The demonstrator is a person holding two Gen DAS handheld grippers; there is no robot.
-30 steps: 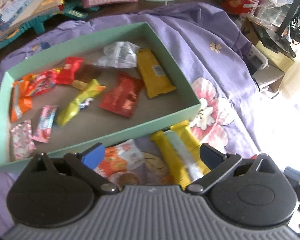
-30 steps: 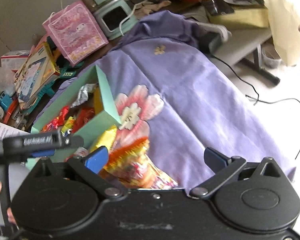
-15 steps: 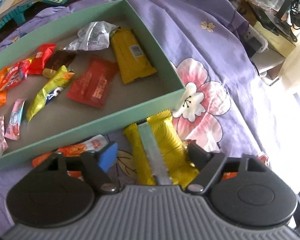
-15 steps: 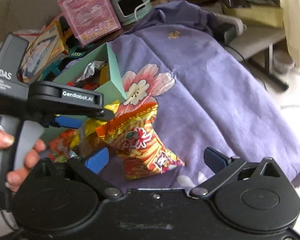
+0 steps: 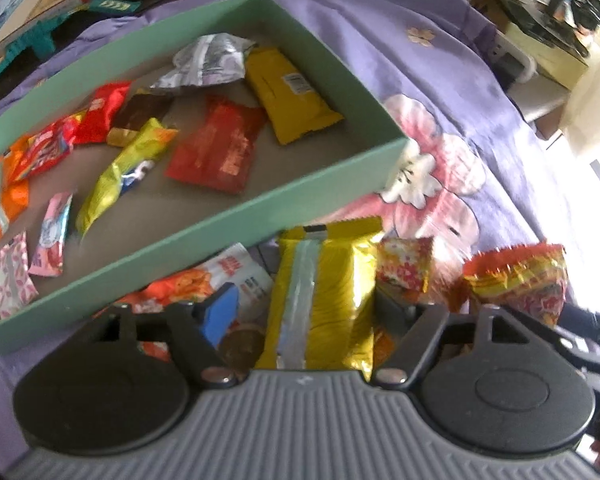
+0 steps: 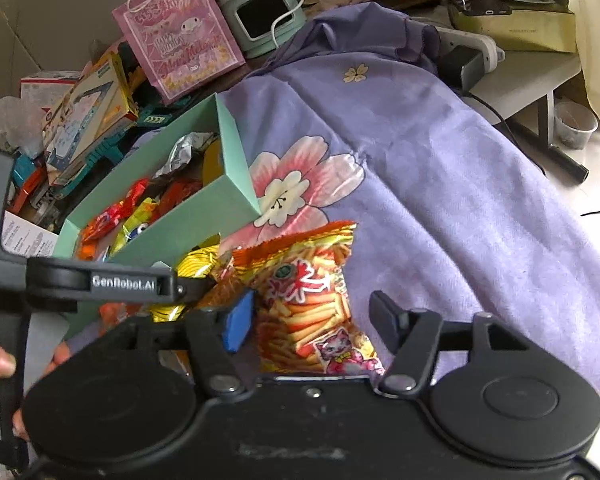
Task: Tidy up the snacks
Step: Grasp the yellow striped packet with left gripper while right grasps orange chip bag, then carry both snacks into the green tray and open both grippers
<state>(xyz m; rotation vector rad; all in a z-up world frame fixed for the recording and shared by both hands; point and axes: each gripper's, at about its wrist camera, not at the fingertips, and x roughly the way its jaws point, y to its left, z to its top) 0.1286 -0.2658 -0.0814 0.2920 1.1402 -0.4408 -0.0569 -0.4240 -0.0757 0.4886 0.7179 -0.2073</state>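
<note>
Both grippers close at once on loose snacks lying on the purple flowered cloth [image 6: 440, 168] just outside the mint-green box [image 5: 228, 216]. The left gripper [image 5: 304, 312], wide open a second ago and set higher above the pile, has dropped over the yellow foil packet [image 5: 324, 292], and its jaws are narrowing with the packet between them; the blue pad on one side stands short of the wrapper, and contact on the other side cannot be made out. The right gripper [image 6: 308, 316], likewise spread a second ago, has come in over the orange crisp bag [image 6: 312, 300]; its jaws are closing around the bag, a gap showing on the dark-pad side. An orange-and-white pouch [image 5: 220, 276] and a small floral sachet [image 5: 406, 268] lie untouched beside them. The box already holds about ten sweets and bars. Judging by this, two more pieces are about to be lifted in, leaving two or so outside.
</note>
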